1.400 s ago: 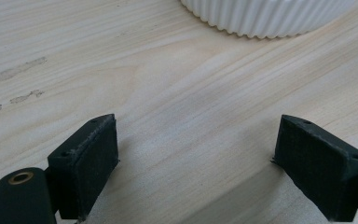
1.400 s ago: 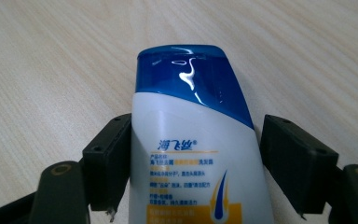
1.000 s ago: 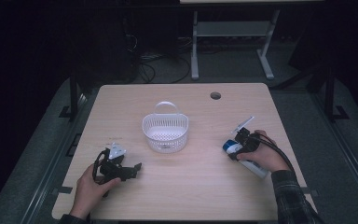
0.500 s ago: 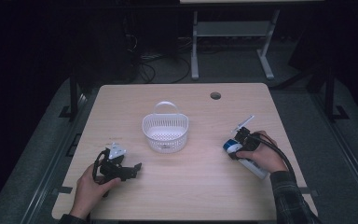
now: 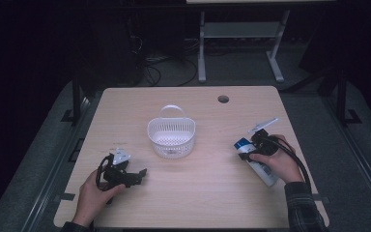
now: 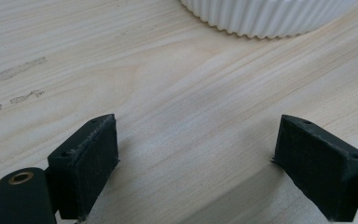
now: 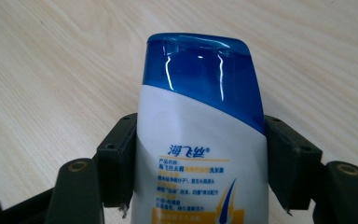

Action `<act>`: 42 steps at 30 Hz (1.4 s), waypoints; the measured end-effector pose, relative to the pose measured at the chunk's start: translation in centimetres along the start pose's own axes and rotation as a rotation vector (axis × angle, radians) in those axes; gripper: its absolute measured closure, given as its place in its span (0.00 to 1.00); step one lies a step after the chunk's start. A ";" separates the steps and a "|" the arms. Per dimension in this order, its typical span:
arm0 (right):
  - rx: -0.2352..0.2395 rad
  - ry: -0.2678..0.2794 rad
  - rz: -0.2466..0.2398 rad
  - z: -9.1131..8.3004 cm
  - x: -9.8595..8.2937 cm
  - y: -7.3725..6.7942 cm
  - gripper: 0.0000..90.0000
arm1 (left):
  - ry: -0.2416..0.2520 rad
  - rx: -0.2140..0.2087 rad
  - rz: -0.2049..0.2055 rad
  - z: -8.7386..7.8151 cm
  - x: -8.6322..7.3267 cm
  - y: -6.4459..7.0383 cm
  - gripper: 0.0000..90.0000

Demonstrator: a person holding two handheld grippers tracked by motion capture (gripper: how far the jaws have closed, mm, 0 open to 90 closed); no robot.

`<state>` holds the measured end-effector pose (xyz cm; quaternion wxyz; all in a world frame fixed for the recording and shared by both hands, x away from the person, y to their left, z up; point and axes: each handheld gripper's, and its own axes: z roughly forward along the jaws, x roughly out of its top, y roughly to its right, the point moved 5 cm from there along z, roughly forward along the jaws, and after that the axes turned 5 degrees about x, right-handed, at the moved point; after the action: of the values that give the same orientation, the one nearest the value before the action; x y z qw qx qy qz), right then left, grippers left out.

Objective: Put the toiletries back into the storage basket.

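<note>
Now, right gripper (image 7: pixel 200 158) — jaws pinching white shampoo bottle (image 7: pixel 200 135), blue cap forward | left gripper (image 6: pixel 196 158) — jaws spread wide over bare table (image 6: pixel 168 93), near white basket (image 6: pixel 270 16)

One overhead camera, two close cameras riding on the grippers.

The high view looks forward and down over the whole desk (image 5: pixel 193 203). Each gripper view skims the wood from very near; the left one shares the white basket (image 6: pixel 265 16) with the high view.
</note>
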<state>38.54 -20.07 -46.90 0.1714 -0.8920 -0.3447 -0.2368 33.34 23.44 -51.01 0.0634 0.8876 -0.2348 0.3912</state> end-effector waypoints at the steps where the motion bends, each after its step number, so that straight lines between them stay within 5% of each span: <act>1: 0.002 0.018 0.004 -0.2 0.0 -0.1 0.38 | 0.001 0.000 0.000 0.0 0.0 0.0 0.14; 25: 0.045 0.321 0.067 -4.7 0.2 -0.6 0.39 | 0.004 0.000 -0.001 0.0 0.0 0.0 0.14; 42: 0.057 0.520 0.056 -6.6 0.7 -0.5 0.38 | 0.004 0.000 -0.002 0.0 0.0 0.0 0.14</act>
<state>36.63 -22.38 -41.00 0.2856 -0.8053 -0.2708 -0.4434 33.35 23.42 -51.03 0.0641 0.8869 -0.2339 0.3931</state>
